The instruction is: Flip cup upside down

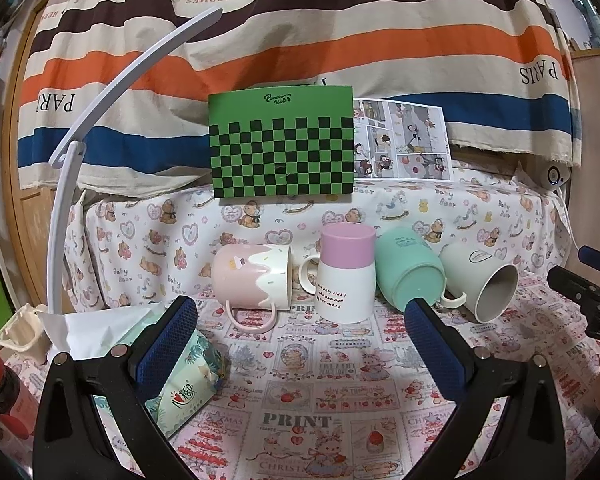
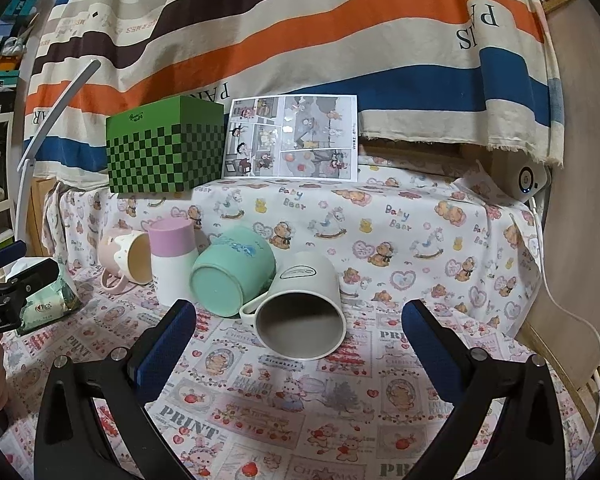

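Left gripper and right gripper, jaws spread, holding nothing. Ahead, mid-tabletop, four cups in a row: pink cup, teal cup and grey cup on their sides; purple cup inverted.

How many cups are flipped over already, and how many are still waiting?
One looks done: the pink-and-white cup stands upside down, base up. Nothing is in hand; the left claw and right claw are both open and empty. Three remain lying on their sides: the pink drip mug, the teal mug and the pale green mug.
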A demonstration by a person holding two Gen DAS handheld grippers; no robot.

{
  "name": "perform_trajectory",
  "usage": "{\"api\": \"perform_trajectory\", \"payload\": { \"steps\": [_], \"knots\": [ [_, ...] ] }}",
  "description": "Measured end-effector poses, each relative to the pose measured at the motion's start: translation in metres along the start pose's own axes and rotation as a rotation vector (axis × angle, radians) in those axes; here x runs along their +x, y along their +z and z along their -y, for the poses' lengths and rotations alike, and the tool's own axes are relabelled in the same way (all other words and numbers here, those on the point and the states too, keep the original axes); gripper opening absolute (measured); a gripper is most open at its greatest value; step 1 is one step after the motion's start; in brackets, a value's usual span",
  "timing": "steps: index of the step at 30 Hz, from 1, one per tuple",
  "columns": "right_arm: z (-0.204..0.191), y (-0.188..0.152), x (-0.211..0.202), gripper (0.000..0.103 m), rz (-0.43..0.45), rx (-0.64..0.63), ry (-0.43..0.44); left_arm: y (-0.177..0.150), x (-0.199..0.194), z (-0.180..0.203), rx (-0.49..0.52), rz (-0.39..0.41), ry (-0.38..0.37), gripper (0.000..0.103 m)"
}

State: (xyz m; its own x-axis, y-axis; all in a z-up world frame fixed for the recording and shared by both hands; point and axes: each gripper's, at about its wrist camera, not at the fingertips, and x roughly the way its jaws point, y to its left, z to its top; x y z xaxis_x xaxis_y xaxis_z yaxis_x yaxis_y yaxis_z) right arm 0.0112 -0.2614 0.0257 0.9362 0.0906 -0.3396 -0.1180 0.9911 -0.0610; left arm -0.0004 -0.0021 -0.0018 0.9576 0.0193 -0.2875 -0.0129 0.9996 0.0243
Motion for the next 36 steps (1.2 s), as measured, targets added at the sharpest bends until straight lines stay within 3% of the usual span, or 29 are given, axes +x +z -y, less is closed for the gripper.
{"api": "perform_trajectory", "payload": {
  "steps": [23,36],
  "knots": [
    [0.0026,0.0006,-0.0027,0.103,0.015,0.016,-0.034,0.0017,0.0016,-0.0064,-0.025,-0.011,0.003,0.103],
    [0.0069,0.0074,0.0057,0.103,-0.044,0.031,-0.024,0.0018,0.0029,-0.0070,-0.021,-0.008,0.005,0.103]
  ]
}}
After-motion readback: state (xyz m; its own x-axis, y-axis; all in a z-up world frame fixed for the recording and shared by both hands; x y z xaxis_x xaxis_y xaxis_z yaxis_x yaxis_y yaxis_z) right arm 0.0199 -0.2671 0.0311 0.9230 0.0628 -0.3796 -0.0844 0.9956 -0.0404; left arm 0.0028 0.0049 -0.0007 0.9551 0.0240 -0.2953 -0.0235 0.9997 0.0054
